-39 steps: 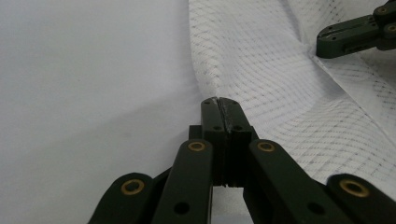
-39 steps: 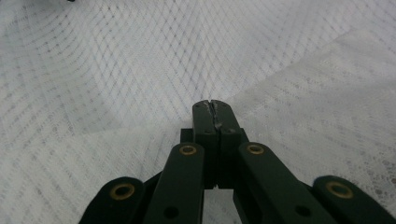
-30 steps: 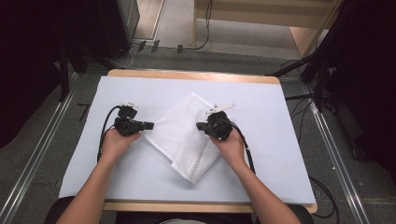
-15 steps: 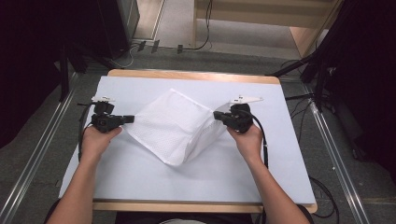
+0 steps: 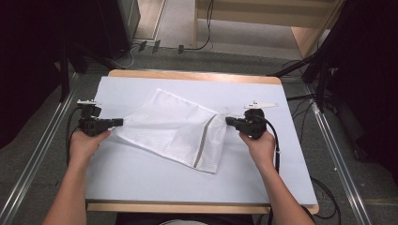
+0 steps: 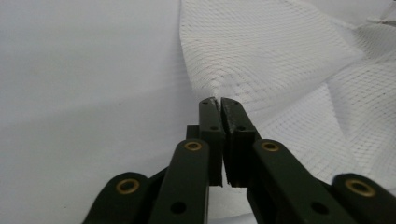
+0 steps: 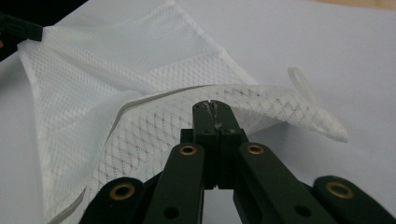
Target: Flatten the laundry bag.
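A white mesh laundry bag (image 5: pixel 173 129) lies stretched across the middle of the white table cover (image 5: pixel 155 180), with a zipper strip along its lower right side. My left gripper (image 5: pixel 117 122) is shut on the mesh bag's (image 6: pixel 261 56) left corner; in the left gripper view the left gripper (image 6: pixel 219 100) has its jaws pinched together on the netting. At the right, my right gripper (image 5: pixel 229 120) is shut on the bag's opposite edge. The right gripper (image 7: pixel 212 105) clamps a raised fold of the mesh bag (image 7: pixel 140 88), with a small white loop (image 7: pixel 301 81) beside it.
The wooden table edge (image 5: pixel 197 75) shows at the back, with cables on the floor (image 5: pixel 155 47) beyond. Metal rails (image 5: pixel 33 164) run along both sides of the table. Bare cover lies in front of the bag.
Both grippers have moved outward, apart from each other, pulling the bag from a bunched diamond shape into a wider, flatter spread. The bag's edges stayed held throughout.
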Demonstrator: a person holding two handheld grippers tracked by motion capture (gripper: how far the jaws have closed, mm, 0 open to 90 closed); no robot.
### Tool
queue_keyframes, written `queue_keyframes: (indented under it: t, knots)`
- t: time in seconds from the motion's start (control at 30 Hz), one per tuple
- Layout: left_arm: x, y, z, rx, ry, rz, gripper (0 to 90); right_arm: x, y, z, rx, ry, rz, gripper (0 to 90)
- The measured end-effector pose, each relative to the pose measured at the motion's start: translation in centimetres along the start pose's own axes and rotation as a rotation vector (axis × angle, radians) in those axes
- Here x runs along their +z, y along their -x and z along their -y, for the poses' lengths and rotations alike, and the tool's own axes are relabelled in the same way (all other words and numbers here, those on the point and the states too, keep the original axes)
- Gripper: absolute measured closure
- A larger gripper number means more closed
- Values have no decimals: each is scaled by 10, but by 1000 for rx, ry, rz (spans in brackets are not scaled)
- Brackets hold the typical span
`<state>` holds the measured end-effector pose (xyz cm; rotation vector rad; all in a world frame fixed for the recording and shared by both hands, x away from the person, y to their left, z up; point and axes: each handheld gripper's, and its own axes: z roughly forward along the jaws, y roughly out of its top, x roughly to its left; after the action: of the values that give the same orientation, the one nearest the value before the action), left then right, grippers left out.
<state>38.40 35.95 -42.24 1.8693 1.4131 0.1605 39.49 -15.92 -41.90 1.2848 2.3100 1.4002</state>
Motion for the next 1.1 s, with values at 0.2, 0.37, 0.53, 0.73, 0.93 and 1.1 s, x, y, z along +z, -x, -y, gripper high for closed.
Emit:
queue_keyframes:
  t: [0.2, 0.37, 0.53, 0.73, 0.93, 1.1]
  knots:
    - [-4, -2, 1, -1, 12, 10, 731, -1, 5, 10, 2, -60, 0, 836]
    - [-3, 0, -1, 6, 15, 3, 624, -14, 9, 8, -16, -14, 36, 780]
    - [2, 17, -6, 47, 16, 25, 608, -18, 15, 6, -17, 2, 57, 764]
    - [11, 37, -7, 83, -15, 34, 556, -10, 25, 3, -33, -14, 91, 696]
    - [14, 50, 4, 96, -35, 20, 533, 0, 39, -1, -35, -22, 109, 667]
    - [12, 56, 18, 92, -42, 0, 510, 14, 49, -7, -36, -48, 115, 651]
